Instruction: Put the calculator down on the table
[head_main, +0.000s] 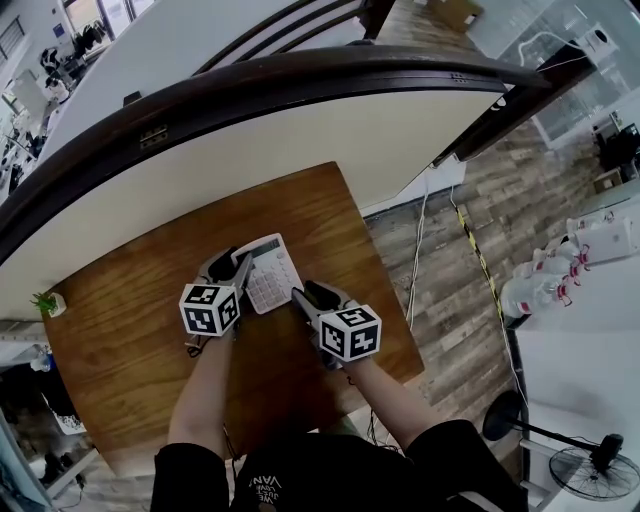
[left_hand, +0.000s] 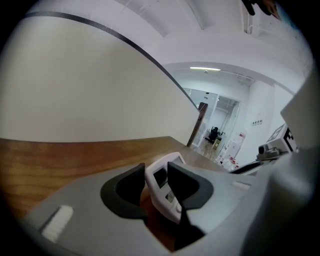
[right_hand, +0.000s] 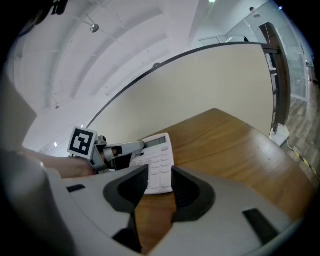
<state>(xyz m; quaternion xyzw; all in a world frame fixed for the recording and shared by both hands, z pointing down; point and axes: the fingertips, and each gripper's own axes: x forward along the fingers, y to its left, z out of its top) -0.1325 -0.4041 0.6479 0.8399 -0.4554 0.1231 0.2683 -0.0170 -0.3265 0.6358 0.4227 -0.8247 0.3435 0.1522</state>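
Note:
A white calculator (head_main: 270, 272) lies on the brown wooden table (head_main: 130, 320), screen end away from me. My left gripper (head_main: 240, 266) is at its left edge. In the left gripper view the calculator's edge (left_hand: 165, 187) stands between the jaws, close against the right pad, and I see no squeeze on it. My right gripper (head_main: 300, 296) sits just off the calculator's near right corner. In the right gripper view its jaws (right_hand: 160, 172) stand apart over bare wood with nothing between them. The calculator (right_hand: 156, 162) lies flat just beyond their tips.
A curved white wall with a dark rail (head_main: 300, 70) rises right behind the table. A small green plant (head_main: 45, 302) stands at the table's left edge. To the right are plank floor with cables (head_main: 470, 240), bottles (head_main: 560, 275) on a white surface, and a fan (head_main: 590, 470).

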